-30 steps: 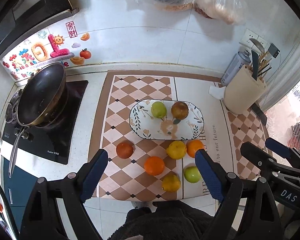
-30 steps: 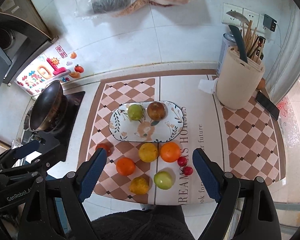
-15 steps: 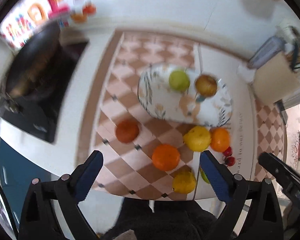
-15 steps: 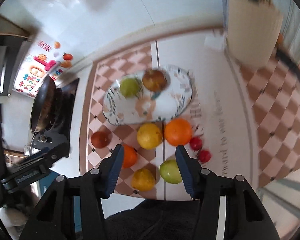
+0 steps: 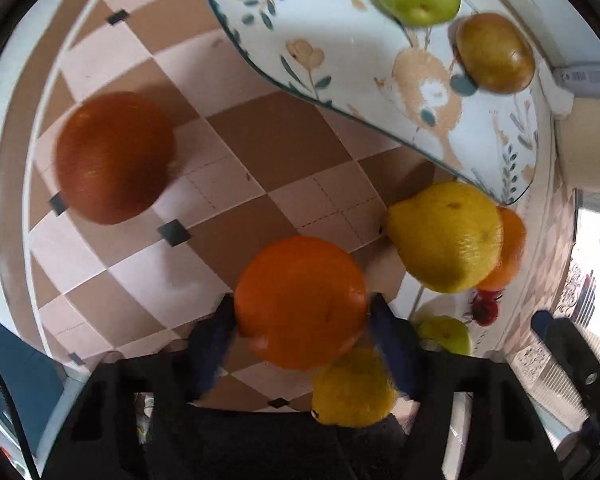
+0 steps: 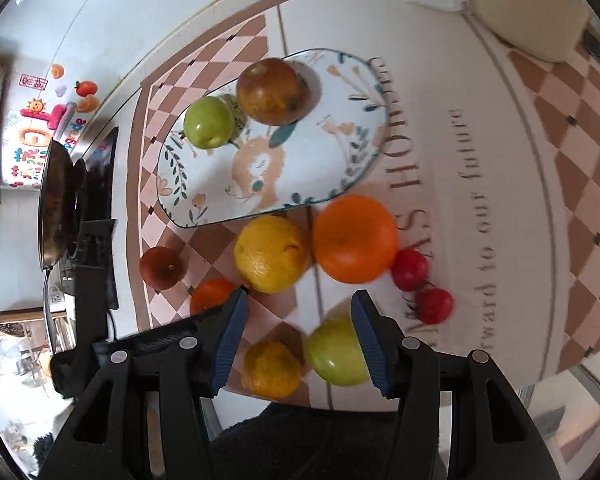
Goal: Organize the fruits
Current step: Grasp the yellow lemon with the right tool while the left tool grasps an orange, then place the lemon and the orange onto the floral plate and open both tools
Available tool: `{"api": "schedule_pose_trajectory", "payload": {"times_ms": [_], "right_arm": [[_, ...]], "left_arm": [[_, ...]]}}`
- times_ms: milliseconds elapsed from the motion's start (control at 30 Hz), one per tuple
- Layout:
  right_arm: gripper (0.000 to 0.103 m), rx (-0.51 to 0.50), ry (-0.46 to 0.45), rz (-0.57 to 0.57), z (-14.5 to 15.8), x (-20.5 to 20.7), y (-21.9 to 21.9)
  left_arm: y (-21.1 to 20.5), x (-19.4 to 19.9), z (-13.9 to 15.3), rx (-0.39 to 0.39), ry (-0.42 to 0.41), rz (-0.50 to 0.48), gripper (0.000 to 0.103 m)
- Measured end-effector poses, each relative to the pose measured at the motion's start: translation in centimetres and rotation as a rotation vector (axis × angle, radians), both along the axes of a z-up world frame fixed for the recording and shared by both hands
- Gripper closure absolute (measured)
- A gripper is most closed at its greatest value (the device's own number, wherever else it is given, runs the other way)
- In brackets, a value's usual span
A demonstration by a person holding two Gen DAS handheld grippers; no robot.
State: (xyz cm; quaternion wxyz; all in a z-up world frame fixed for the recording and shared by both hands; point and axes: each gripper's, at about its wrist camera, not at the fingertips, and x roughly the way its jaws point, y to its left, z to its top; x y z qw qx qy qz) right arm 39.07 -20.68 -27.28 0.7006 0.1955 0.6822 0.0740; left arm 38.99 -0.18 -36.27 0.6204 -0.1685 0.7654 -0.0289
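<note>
Orange fruit (image 5: 302, 302) sits between the blue pads of the left gripper (image 5: 300, 320), both pads touching its sides: clamped on it, low over the checkered mat (image 5: 276, 136). Bare mat lies ahead of it up to the near rim of the floral plate (image 5: 340, 64). Dark reddish orange (image 5: 114, 158) lies off to the left, well apart. Yellow citrus (image 5: 446, 236) lies to the right, touching the plate edge, with a second orange (image 6: 354, 238) touching its far side. Smaller yellow fruit (image 5: 352, 390) sits just behind the held one.

Plate holds a green apple (image 6: 209, 122) and a brown apple (image 6: 273, 91) at its far end, side by side; the near half is bare.

Right gripper (image 6: 298, 338) is spread partway, holding nothing; its right pad stands in front of a green apple at the mat edge (image 6: 334, 352). Contact cannot be told. Two small red tomatoes (image 6: 422, 286) lie right of the second orange.
</note>
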Motion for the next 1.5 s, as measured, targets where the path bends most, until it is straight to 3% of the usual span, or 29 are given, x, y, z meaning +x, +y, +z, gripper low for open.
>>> {"api": "schedule_pose_trajectory", "payload": {"times_ms": [100,167,367,600,833,933,1033,1100,1300,1500], "right_arm": [[0.045,-0.02,0.019,0.025,-1.1,1.5,1.6],[0.045,-0.02,0.045,0.032,-2.0,2.5,2.7],[0.042,-0.064,0.128,0.059,-5.3,4.5,5.4],[0.041,-0.198,0.064,0.162,-5.8,5.4,8.6],[0.041,-0.091,0.131,0.172,-6.3,2.2,7.9],[0.032,-0.023,0.204,0.116,-8.1,1.7,7.2],[0.032,0.017,0.182,0.087,-8.8,1.8,7.3],[0.037,0.015,0.151,0.088,-8.7,2.0,7.7],[0.038,-0.014,0.133,0.137,-8.3,2.2,8.6],[0.038,0.069,0.098,0.078,-5.8,2.1,7.1]], "left_arm": [[-0.1,-0.5,0.3,0.011,-0.027,-0.034,0.043],[0.6,-0.8,0.8,0.064,-0.055,-0.043,0.043],[3.9,-2.5,1.4,0.105,-0.075,0.008,0.043],[4.7,-3.7,1.0,0.079,-0.077,0.057,0.043],[3.8,-3.0,1.3,0.082,-0.096,0.009,0.043],[3.2,-2.7,1.5,0.09,-0.102,-0.005,0.043],[2.7,-2.0,1.6,0.087,-0.099,-0.007,0.043],[2.5,-2.1,1.8,0.088,-0.098,-0.007,0.043],[3.0,-0.6,2.4,0.082,-0.099,-0.009,0.043],[2.2,0.7,6.9,0.062,-0.175,-0.019,0.043]]}}
